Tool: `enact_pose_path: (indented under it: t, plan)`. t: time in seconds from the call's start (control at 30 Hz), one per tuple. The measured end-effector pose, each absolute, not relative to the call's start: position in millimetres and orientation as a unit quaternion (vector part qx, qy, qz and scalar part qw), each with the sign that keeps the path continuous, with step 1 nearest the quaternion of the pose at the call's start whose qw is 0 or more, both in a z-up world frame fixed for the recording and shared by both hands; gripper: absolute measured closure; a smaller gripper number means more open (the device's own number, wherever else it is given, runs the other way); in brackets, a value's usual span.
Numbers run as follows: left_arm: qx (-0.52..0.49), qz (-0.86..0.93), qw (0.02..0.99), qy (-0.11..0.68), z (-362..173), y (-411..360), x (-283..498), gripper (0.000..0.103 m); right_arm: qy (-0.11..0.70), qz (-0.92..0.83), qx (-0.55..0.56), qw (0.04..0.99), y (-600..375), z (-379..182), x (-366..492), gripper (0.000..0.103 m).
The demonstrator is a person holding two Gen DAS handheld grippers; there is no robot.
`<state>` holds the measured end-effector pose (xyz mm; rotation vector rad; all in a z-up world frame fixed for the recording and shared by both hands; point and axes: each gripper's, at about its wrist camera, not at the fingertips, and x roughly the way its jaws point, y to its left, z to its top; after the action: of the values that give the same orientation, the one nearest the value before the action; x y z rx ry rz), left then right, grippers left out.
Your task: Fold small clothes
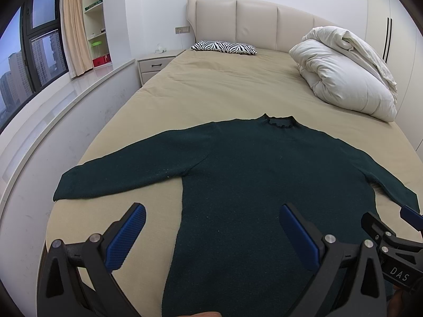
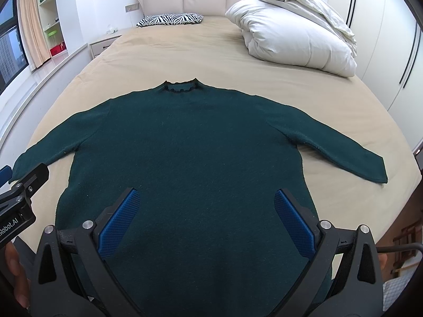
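A dark green sweater [image 1: 251,163] [image 2: 190,142] lies flat on the beige bed, collar toward the headboard and both sleeves spread out. My left gripper [image 1: 211,222] hovers open above the sweater's lower left side, one blue pad over the sheet and the other over the knit. My right gripper [image 2: 206,208] hangs open over the lower middle of the body, nothing between its pads. Each gripper shows at the edge of the other's view: the right gripper [image 1: 391,235] and the left gripper [image 2: 15,198]. The hem is hidden below the frames.
A rolled white duvet [image 1: 349,71] [image 2: 293,26] sits at the back right of the bed [image 1: 224,87] [image 2: 171,55]. A zebra-print pillow [image 1: 224,47] [image 2: 170,19] lies by the headboard. A nightstand [image 1: 156,66] and window ledge [image 1: 66,100] run along the left; wardrobes stand on the right.
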<state>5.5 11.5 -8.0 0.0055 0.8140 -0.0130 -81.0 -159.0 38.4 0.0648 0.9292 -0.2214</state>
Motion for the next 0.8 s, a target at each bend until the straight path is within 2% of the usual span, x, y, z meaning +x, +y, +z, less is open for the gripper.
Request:
enact_pose_path:
  t: [0.8]
  plan:
    - [-0.011, -0.027, 0.912, 0.410, -24, 13, 4, 0.000, 0.453, -0.113, 0.055, 0.883, -185, 27, -72, 0.000]
